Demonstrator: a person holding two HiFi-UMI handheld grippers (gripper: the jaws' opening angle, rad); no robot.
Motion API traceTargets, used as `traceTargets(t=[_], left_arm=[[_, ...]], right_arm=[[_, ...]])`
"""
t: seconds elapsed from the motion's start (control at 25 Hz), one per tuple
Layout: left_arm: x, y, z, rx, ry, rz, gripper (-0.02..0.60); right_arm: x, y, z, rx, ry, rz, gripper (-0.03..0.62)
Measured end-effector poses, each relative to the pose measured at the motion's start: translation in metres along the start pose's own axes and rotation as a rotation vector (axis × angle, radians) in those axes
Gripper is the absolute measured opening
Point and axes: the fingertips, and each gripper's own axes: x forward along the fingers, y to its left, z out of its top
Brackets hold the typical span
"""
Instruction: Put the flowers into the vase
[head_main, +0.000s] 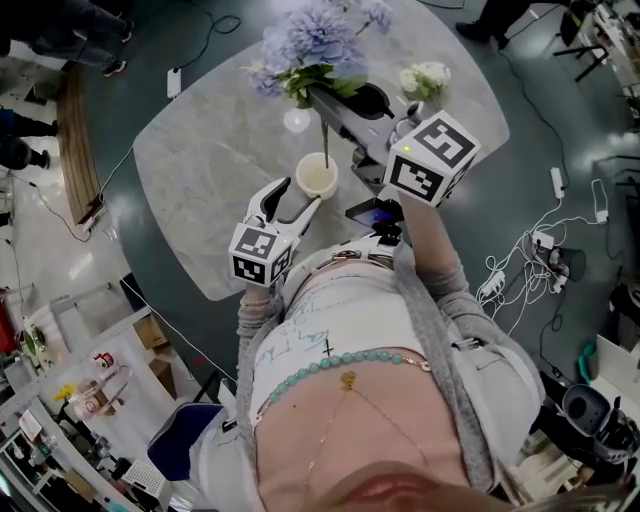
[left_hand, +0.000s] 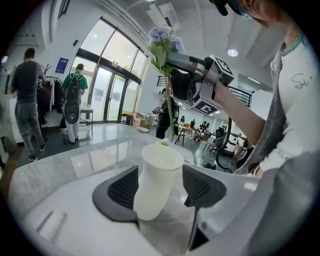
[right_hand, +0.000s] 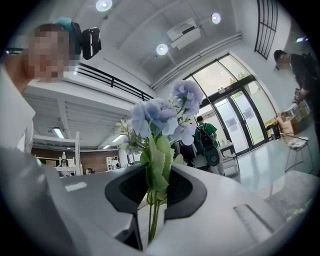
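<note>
A white vase (head_main: 317, 177) stands on the marble table (head_main: 200, 160), near its front edge. My left gripper (head_main: 297, 197) is shut on the vase (left_hand: 156, 180), with a dark pad pressed to each side of it. High above the vase, my right gripper (head_main: 320, 98) is shut on the green stem (right_hand: 151, 215) of a bunch of pale blue flowers (head_main: 308, 40). The stem (head_main: 325, 140) hangs straight down and its lower end reaches the vase mouth. In the left gripper view the stem (left_hand: 170, 107) drops behind the rim, under the right gripper (left_hand: 172, 62).
A small bunch of white flowers (head_main: 425, 78) lies on the table at the back right. A small clear rounded object (head_main: 297, 120) sits just behind the vase. Cables (head_main: 530, 250) trail on the floor to the right. People (left_hand: 27, 100) stand far off by the glass doors.
</note>
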Motion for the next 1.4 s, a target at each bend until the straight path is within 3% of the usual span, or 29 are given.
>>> traceTargets(t=[0.52, 1.0, 1.4], left_arm=[[0.015, 0.006, -0.003, 0.093, 0.002, -0.038, 0.367], [0.03, 0.005, -0.008, 0.107, 0.003, -0.087, 0.368], [0.034, 0.014, -0.015, 0.112, 0.014, -0.058, 0.34]], right_arm=[[-0.003, 0.003, 0.003, -0.013, -0.001, -0.059, 0.094], [-0.005, 0.002, 0.003, -0.011, 0.001, -0.081, 0.095], [-0.003, 0.001, 0.0, -0.009, 0.005, -0.08, 0.095]])
